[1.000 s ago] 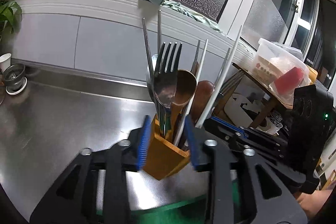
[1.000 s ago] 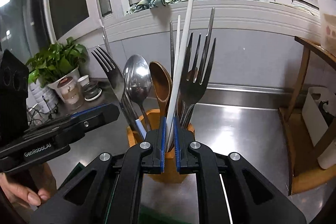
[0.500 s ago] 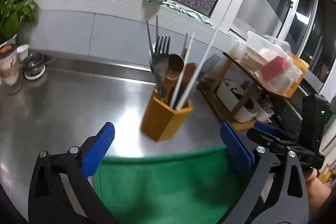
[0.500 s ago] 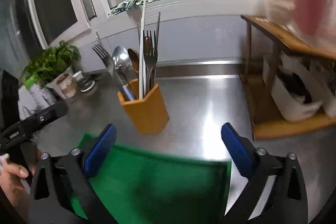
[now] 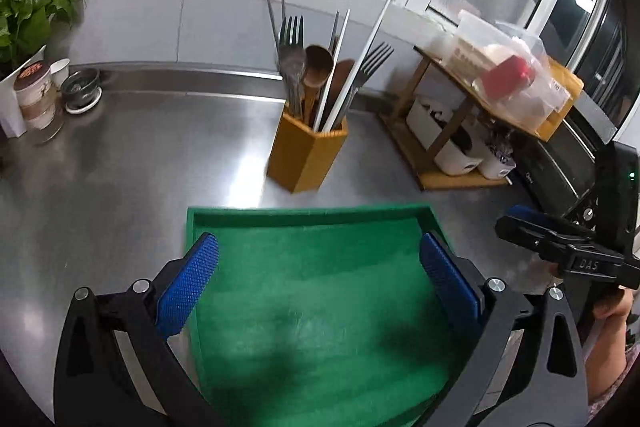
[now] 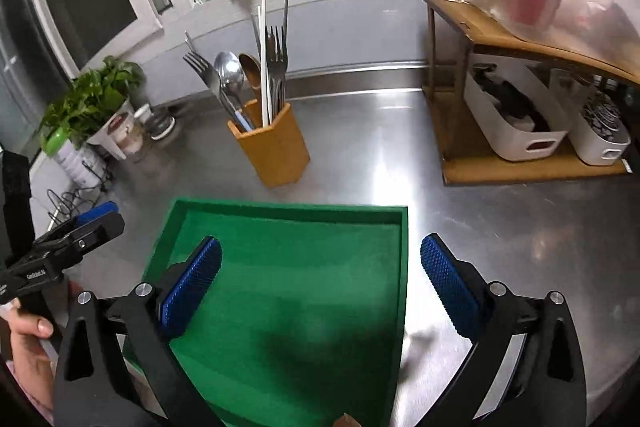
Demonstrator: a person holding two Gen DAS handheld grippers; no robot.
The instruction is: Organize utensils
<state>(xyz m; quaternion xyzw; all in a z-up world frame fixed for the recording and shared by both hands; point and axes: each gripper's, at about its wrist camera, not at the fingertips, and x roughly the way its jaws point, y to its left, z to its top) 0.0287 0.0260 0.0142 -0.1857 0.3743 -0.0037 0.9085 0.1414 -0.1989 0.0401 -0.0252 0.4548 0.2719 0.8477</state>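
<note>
A wooden utensil holder [image 5: 306, 153] stands upright on the steel counter beyond a green tray [image 5: 320, 291]. It holds forks, spoons, a wooden spoon and white chopsticks [image 5: 356, 67]. It also shows in the right wrist view [image 6: 276, 147], behind the tray [image 6: 292, 291]. The tray holds no utensils. My left gripper [image 5: 320, 279] is open and empty over the tray. My right gripper [image 6: 320, 279] is open and empty over the tray too. Each gripper shows at the edge of the other's view.
A wooden shelf [image 6: 520, 43] with white bins [image 6: 516, 131] and a plastic bag stands at the right. A potted plant [image 6: 92, 95], cups and a small dish [image 5: 80, 95] sit at the left by the wall. A window runs behind the counter.
Both grippers opened and pulled back from the holder to above the green tray. The right gripper let go of the white chopstick, which now stands in the holder.
</note>
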